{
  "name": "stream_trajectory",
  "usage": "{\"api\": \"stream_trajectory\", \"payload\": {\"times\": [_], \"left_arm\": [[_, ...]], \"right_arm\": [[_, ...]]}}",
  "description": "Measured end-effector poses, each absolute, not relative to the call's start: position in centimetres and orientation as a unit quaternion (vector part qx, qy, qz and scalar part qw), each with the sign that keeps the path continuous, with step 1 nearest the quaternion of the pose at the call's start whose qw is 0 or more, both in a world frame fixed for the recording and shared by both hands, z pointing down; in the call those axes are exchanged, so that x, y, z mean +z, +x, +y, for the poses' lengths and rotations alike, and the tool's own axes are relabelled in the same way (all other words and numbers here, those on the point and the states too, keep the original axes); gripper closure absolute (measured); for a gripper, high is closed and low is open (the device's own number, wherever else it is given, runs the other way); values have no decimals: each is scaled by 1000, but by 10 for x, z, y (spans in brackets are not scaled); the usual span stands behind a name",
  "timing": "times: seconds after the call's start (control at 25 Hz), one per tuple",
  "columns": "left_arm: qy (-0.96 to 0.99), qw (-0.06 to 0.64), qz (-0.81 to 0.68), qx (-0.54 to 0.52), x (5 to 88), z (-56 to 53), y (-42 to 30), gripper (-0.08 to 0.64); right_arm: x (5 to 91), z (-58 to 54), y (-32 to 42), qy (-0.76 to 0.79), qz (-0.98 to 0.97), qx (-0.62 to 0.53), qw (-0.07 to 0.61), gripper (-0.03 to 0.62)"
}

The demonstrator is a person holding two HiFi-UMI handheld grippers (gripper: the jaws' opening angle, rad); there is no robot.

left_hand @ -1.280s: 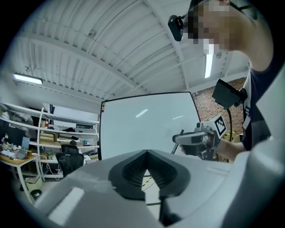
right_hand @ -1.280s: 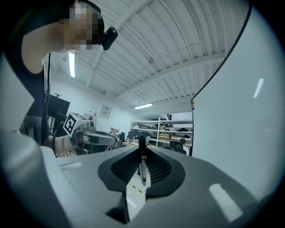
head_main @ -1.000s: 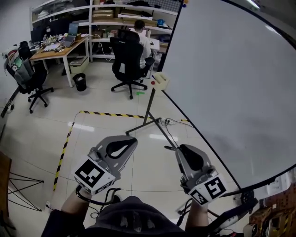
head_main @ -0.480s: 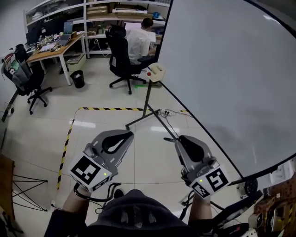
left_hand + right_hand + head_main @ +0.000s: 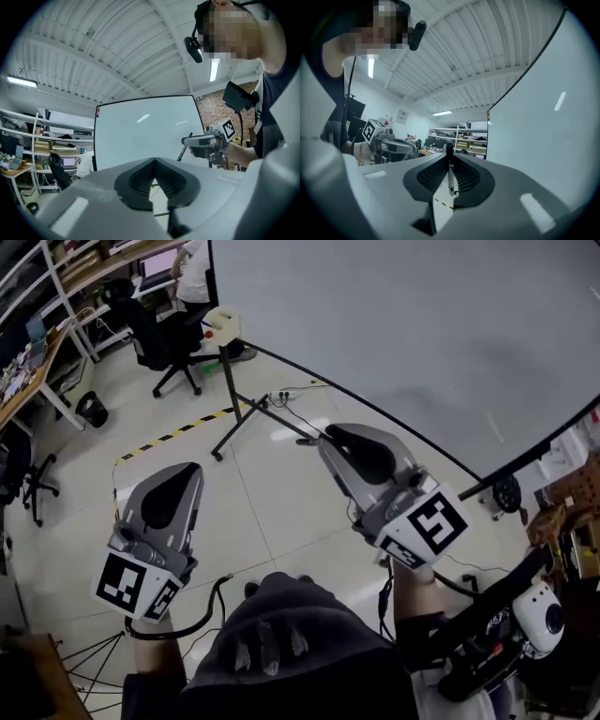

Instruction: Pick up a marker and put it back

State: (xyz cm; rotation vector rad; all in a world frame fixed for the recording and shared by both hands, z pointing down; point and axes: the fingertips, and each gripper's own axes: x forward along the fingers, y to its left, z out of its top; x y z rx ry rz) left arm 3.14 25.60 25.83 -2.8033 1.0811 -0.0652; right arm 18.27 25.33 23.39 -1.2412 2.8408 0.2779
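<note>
L gripper is closed on nothing, held level. R gripper pinches the marker narrowly; it runs crosswise betw. the pads and sticks out below. Vs a sec ago, R gripper sits higher and further fwd. The whiteboard now fills the head view, and the box at its far corner has slid left. Pick-up looks done; put-back not yet.

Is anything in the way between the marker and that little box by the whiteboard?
Nothing that I can see. The right tool holds the marker, and only open space shows between it and the box at the whiteboard's corner.
</note>
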Motion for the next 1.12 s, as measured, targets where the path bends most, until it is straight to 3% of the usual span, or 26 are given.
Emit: {"api": "stream_trajectory", "payload": {"times": [1.12], "left_arm": [[-933, 76, 349, -44, 262, 237, 110, 554]], "right_arm": [[241, 247, 277, -429, 900, 72, 38, 548]]}}
